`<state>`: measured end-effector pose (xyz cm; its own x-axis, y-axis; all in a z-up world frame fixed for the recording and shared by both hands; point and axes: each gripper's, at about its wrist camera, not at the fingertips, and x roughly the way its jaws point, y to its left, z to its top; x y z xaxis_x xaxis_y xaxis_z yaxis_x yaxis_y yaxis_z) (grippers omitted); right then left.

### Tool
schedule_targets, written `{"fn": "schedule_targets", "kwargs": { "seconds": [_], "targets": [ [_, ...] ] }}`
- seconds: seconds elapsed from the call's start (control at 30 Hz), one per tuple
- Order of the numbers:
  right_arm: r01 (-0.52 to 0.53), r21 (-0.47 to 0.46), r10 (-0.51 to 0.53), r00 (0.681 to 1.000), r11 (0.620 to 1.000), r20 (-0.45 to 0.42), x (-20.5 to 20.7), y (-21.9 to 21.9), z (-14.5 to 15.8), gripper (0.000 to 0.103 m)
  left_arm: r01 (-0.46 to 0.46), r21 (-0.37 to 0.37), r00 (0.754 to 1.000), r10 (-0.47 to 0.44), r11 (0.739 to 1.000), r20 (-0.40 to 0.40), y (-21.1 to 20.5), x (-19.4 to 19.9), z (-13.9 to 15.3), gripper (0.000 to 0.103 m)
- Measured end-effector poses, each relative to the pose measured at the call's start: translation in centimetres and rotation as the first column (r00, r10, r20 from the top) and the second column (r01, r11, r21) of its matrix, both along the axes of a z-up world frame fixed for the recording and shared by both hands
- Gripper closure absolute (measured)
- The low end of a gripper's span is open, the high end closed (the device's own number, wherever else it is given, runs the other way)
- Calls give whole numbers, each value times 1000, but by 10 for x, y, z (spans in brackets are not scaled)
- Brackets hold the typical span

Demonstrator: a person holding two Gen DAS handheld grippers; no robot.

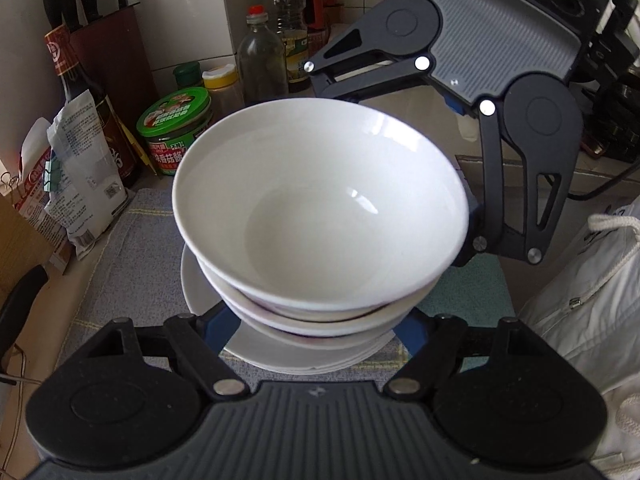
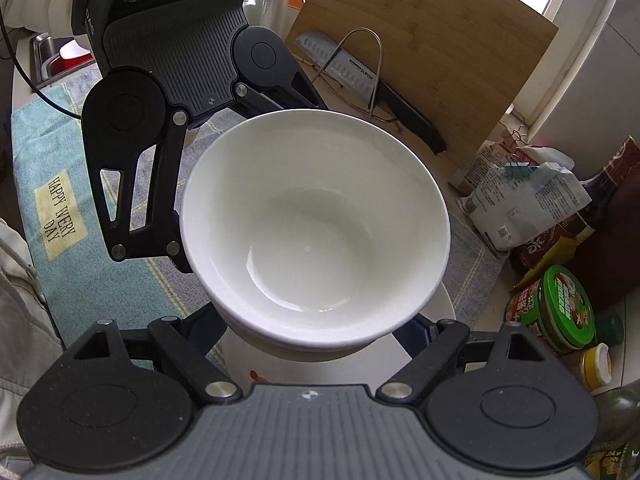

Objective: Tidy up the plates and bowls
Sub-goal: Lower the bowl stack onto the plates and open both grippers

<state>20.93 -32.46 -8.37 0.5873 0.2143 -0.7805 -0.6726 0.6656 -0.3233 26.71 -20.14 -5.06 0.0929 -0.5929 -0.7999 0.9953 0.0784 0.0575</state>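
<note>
A stack of white bowls (image 1: pixel 320 200) fills the middle of both wrist views, over a pile of white plates (image 1: pixel 280 354) on a grey cloth. My left gripper (image 1: pixel 318 326) is shut on the lower bowls, its blue fingers (image 1: pixel 222 328) pressed against both sides. From the opposite side my right gripper (image 2: pixel 312 322) grips the same bowl stack (image 2: pixel 316 220) below the top rim. The right gripper's fingers (image 1: pixel 472 216) show at the bowls' far side in the left view. I cannot tell whether the bowls touch the plates (image 2: pixel 444 300).
A green-lidded jar (image 1: pixel 176 132), bottles (image 1: pixel 262 60), a knife block (image 1: pixel 104 52) and paper bags (image 1: pixel 76 184) crowd the back left. A cutting board (image 2: pixel 420 52) with a knife (image 2: pixel 360 72) leans behind. A teal towel (image 2: pixel 60 200) and a person's pale sleeve (image 1: pixel 592 300) lie nearby.
</note>
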Motion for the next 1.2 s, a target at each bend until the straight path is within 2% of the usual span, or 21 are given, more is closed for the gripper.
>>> {"fn": "schedule_targets", "kwargs": {
  "seconds": [0.63,1.13,1.2],
  "targets": [
    [56,22,-55,998,998,-37,24,-28,-17,12,-5,24,1000,6,1000,-24,-34,22,-22,23],
    [81,45,-78,996,996,-53,30,-35,-22,12,-9,12,1000,9,1000,-24,-37,25,-23,23],
    [84,53,-81,995,995,-54,30,-35,-22,8,-19,7,999,19,1000,-36,-36,26,-24,21]
  ]
}}
